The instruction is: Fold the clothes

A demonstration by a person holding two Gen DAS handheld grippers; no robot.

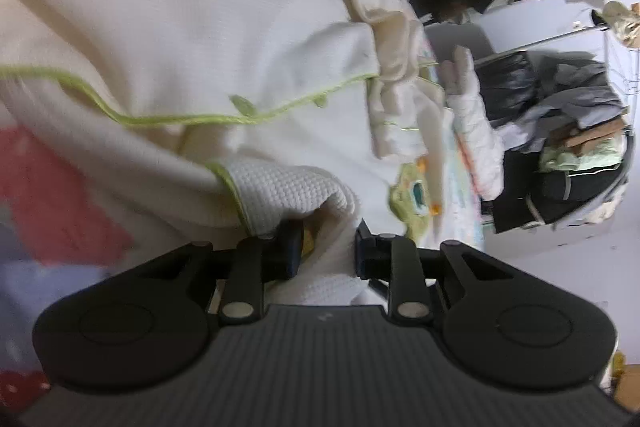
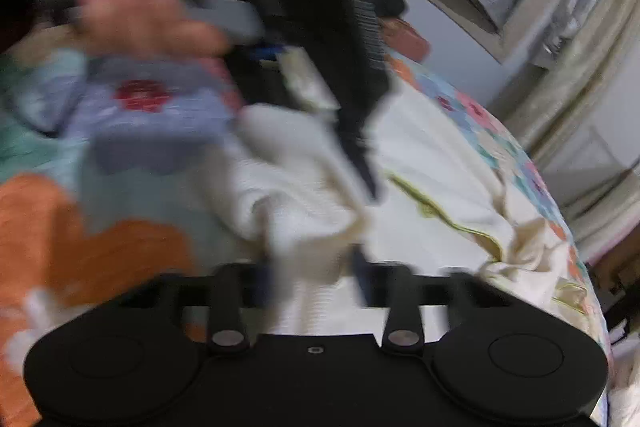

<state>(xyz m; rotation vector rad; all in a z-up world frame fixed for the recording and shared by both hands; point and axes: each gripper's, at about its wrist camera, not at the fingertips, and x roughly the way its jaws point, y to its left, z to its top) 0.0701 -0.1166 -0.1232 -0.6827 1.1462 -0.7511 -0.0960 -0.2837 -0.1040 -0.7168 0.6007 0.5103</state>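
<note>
Both jaws clamp the cream garment (image 1: 208,27) (green-trimmed) over the patterned bedspread (image 2: 80,227).

A bed carries everything here, covered by a patchwork bedspread (image 2: 486,131) in orange, teal, lilac and pink with a red flower on one patch. Spread across it lies a cream waffle-knit garment (image 1: 168,11) with lime-green piping, bunched into folds toward the far edge. A green frog patch (image 1: 414,201) shows just beside the cloth.
</note>
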